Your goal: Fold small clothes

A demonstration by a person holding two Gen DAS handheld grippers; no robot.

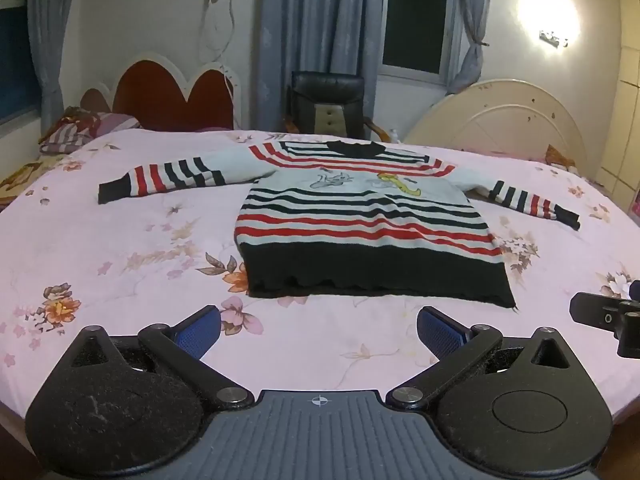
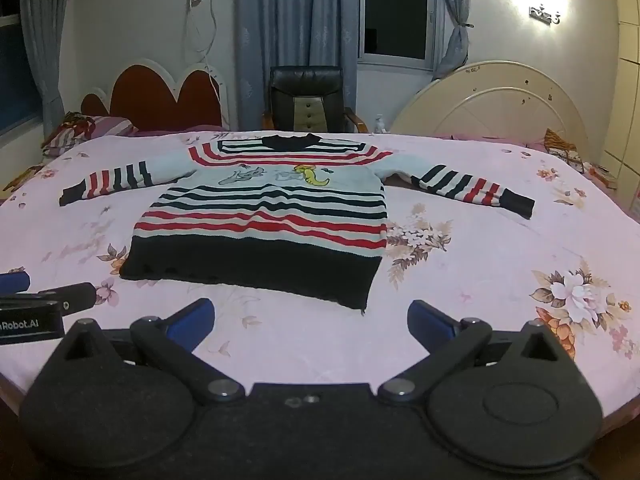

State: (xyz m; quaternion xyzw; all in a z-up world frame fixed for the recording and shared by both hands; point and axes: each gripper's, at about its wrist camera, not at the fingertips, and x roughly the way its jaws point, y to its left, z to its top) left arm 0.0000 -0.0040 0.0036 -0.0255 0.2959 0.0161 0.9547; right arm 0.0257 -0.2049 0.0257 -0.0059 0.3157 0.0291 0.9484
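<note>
A small striped sweater [image 1: 360, 224] in white, red and black lies flat on the bed, face up, both sleeves spread out sideways, black hem nearest me. It also shows in the right wrist view [image 2: 264, 220]. My left gripper [image 1: 319, 330] is open and empty, just short of the hem. My right gripper [image 2: 311, 322] is open and empty, near the hem's right corner. Each gripper's tip shows at the edge of the other's view: the right gripper [image 1: 604, 318] and the left gripper [image 2: 44, 304].
The bed has a pink flowered sheet [image 1: 120, 248]. A pillow [image 1: 76, 132] lies at the far left by a red headboard [image 1: 172, 92]. A black chair [image 1: 326, 100] and a cream headboard [image 1: 496, 116] stand behind the bed.
</note>
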